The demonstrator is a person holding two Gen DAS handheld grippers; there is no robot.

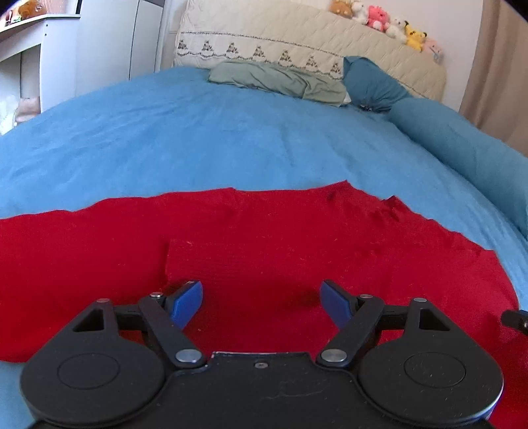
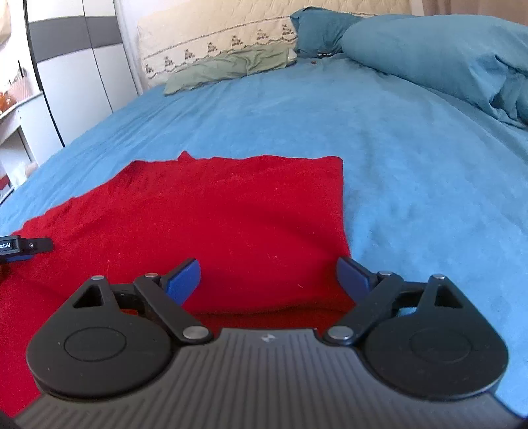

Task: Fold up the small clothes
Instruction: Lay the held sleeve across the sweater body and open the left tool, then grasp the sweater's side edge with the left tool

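Observation:
A red garment (image 1: 264,231) lies flat on the blue bedspread (image 1: 198,138), with a folded layer whose edge shows near its left middle. My left gripper (image 1: 260,298) is open and empty just above the garment's near part. In the right wrist view the red garment (image 2: 214,214) lies with a straight right edge. My right gripper (image 2: 269,280) is open and empty over the garment's near right edge. The tip of the left gripper (image 2: 23,247) shows at the left of the right wrist view.
A green cloth (image 1: 277,79) and teal pillows (image 1: 373,84) lie at the head of the bed. A long teal bolster (image 1: 462,145) runs along the right. A beige headboard (image 1: 297,36) carries plush toys (image 1: 379,18). White cabinets (image 1: 109,43) stand to the left.

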